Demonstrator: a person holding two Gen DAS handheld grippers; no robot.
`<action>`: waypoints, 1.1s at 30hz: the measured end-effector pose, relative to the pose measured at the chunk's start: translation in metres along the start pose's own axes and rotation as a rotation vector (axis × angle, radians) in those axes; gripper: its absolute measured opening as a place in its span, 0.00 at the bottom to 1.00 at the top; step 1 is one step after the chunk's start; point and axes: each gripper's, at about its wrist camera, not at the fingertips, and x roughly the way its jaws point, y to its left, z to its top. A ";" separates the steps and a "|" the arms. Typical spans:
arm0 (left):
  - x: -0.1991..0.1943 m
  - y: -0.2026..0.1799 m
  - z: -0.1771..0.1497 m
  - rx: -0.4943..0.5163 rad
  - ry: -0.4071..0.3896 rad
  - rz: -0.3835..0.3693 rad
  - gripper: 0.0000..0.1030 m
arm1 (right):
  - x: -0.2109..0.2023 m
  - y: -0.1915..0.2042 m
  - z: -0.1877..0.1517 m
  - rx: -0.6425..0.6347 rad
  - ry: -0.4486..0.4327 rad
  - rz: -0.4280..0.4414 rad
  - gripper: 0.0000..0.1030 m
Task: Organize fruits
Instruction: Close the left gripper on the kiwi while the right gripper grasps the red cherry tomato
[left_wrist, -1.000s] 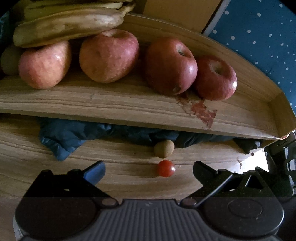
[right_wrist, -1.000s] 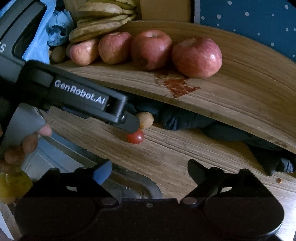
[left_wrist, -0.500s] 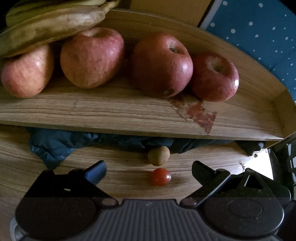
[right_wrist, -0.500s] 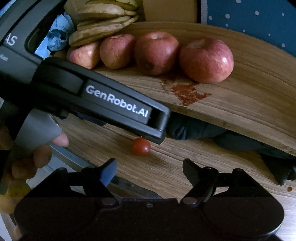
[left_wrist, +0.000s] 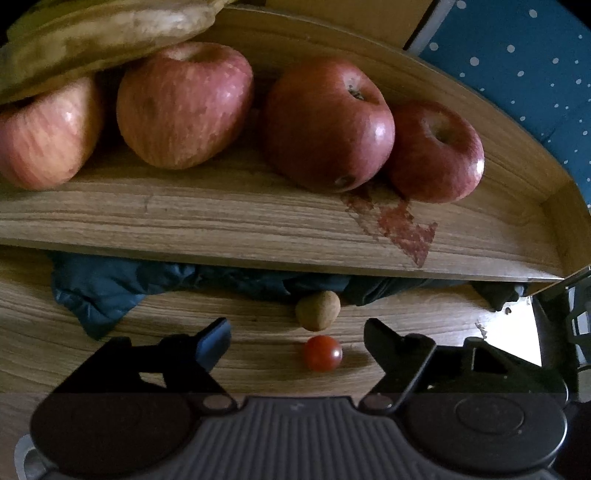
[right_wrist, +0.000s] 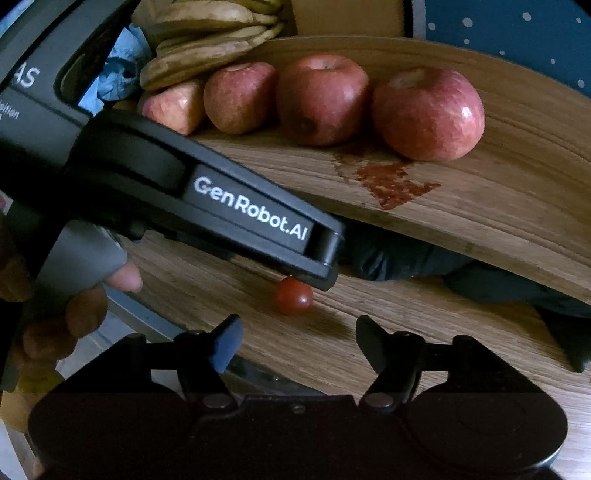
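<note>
1. The cherry tomato (left_wrist: 322, 352) is seen lying on the wooden table (left_wrist: 110, 325), just in front of the raised wooden tray (left_wrist: 221, 221) and not touching it. It is judged to be the thing in hand.
2. It is judged light, smooth-skinned and round, so it is likely to roll or squirt out if pinched off-centre; the skin is thin and may split under a hard squeeze. A light hold across its widest part, one finger on each side, is advised.
3. Just beyond the tomato, towards the tray, a small brown fruit (left_wrist: 317, 310) is seen, close to it but apart.
4. The left gripper (left_wrist: 297, 341) is held with its jaws wide apart, the tomato lying between the fingertips, nearer the right one; nothing is held.
5. The right gripper (right_wrist: 297, 341) is likewise spread and empty, a little short of the tomato (right_wrist: 293, 296).
6. A dark cloth (left_wrist: 99, 288) is seen tucked under the tray's front edge.
7. On the tray four apples (left_wrist: 328, 122) are lined up, with bananas (left_wrist: 92, 33) over those on the left, and a reddish stain (left_wrist: 399, 225) is noted in front of them.
</note>
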 end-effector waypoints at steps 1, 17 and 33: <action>0.000 0.001 0.000 -0.002 0.000 -0.002 0.77 | 0.001 0.001 0.000 0.001 -0.001 0.000 0.67; 0.007 0.013 0.010 -0.050 0.025 -0.032 0.46 | 0.006 0.009 -0.002 -0.023 -0.015 -0.030 0.49; 0.012 0.006 0.012 -0.040 0.042 -0.064 0.30 | 0.013 0.027 -0.002 -0.096 -0.020 -0.067 0.30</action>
